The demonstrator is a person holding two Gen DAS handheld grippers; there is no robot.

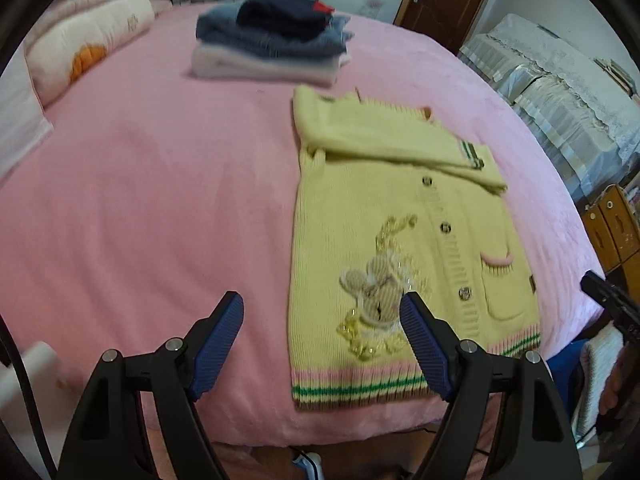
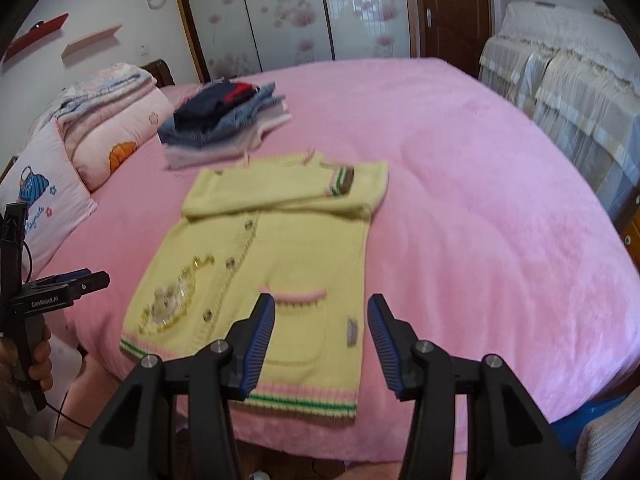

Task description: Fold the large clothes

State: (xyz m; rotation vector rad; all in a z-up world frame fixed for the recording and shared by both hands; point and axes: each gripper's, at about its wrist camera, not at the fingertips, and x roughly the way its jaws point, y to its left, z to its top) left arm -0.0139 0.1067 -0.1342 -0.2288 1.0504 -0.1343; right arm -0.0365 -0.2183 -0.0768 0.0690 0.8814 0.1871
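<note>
A pale yellow knit cardigan (image 1: 400,208) (image 2: 288,240) lies flat on the pink bed (image 1: 140,200), buttoned, with both sleeves folded across its chest. Its striped hem faces me at the bed's near edge. My left gripper (image 1: 322,300) hovers open over the cardigan's lower left corner, one finger over the bed and the other over the bunny patch. It also shows at the left edge of the right wrist view as the left gripper (image 2: 80,280). My right gripper (image 2: 321,300) hangs open above the pocket near the lower right hem, holding nothing.
A stack of folded clothes (image 1: 276,40) (image 2: 228,120) sits behind the cardigan. Pillows and a rolled quilt (image 2: 112,128) lie at the left. Cloth-covered furniture (image 2: 560,92) stands along the bed's right side. A wardrobe and a door are behind.
</note>
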